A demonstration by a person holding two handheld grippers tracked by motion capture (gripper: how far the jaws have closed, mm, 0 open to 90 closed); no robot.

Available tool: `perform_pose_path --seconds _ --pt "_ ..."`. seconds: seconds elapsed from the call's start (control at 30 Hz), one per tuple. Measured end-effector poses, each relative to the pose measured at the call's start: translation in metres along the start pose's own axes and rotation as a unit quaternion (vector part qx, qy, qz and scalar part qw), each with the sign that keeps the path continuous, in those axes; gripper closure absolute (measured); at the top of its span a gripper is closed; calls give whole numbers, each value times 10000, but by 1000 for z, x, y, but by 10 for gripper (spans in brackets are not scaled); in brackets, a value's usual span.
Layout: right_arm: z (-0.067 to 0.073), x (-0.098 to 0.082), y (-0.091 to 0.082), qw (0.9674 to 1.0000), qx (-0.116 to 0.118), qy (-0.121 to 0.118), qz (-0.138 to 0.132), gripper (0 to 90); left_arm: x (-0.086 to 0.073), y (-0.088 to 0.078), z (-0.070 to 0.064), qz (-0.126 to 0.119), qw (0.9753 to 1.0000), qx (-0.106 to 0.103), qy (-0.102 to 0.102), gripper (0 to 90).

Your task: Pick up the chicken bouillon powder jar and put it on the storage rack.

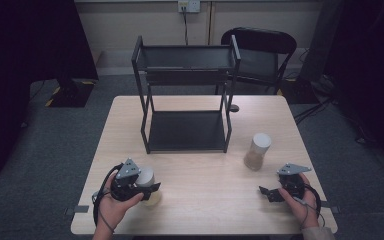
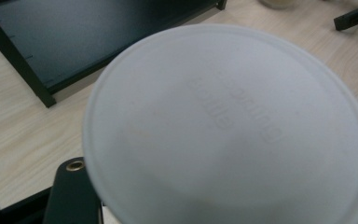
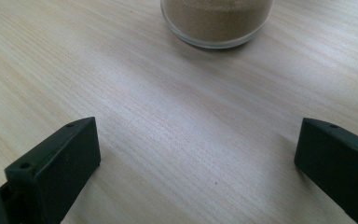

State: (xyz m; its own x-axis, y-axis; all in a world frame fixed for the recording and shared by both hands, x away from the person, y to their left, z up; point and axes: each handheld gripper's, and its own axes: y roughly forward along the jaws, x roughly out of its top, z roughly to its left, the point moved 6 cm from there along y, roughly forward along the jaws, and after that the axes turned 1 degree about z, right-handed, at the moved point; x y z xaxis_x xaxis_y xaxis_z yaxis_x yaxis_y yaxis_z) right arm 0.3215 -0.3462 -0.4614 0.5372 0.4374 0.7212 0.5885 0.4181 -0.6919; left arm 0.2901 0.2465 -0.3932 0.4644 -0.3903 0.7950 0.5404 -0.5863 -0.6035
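Clearly the left gripper (image 1: 152, 189) is clenched on a white-lidded jar (image 1: 147, 184) of tan powder at the near left of the wooden table (image 1: 195, 210), its lid (image 2: 228, 126) close under the left gripper view's camera. Likely glass or clear plastic, smooth-walled and weighty with its fill — prone to slip, so a grip across the body below the lid suits it best. The right gripper (image 1: 270, 194) rests with jaws spread wide, holding nothing — a second jar (image 1: 256, 151) stands ahead of it, near the black two-tier rack (image 1: 187, 131).
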Motion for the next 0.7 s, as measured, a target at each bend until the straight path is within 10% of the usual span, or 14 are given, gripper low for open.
perform_pose_path --seconds 0.7 --pt "0 0 0 10000 0 1 0 0 42 21 12 -21 10000 -36 8 348"
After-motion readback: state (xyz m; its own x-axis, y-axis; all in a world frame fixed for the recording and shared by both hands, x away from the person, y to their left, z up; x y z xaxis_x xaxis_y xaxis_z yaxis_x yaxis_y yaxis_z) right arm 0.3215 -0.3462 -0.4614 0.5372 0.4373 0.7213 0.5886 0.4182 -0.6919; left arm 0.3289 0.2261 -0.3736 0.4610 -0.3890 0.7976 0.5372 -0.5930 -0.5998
